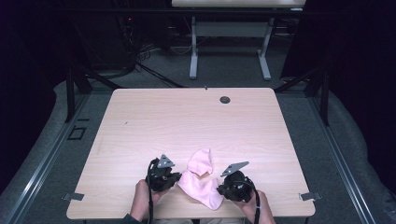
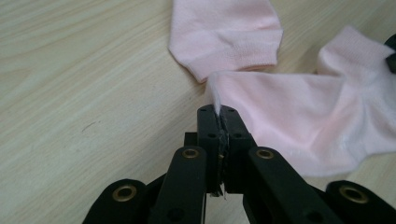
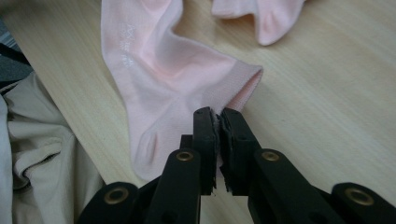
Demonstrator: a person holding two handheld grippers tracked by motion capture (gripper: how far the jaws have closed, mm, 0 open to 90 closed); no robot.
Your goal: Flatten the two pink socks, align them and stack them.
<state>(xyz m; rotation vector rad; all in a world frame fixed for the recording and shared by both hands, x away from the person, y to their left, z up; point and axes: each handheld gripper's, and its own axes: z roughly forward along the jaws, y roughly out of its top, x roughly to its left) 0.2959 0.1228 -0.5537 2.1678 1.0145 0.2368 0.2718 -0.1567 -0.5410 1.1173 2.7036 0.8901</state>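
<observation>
Nearly all of the wooden table (image 1: 187, 121) is left bare beyond the work, which is kept close to its near edge. At the left, the left gripper (image 1: 173, 178) is seen clamped on an edge of the pink sock (image 1: 200, 182), a sliver of fabric pinched between its closed jaws. The sock is laid between the two tools, its long axis running from the near right corner away toward the far left, one end folded over. At the right, the right gripper (image 1: 222, 187) is clamped on the sock's ribbed cuff (image 3: 243, 81).
</observation>
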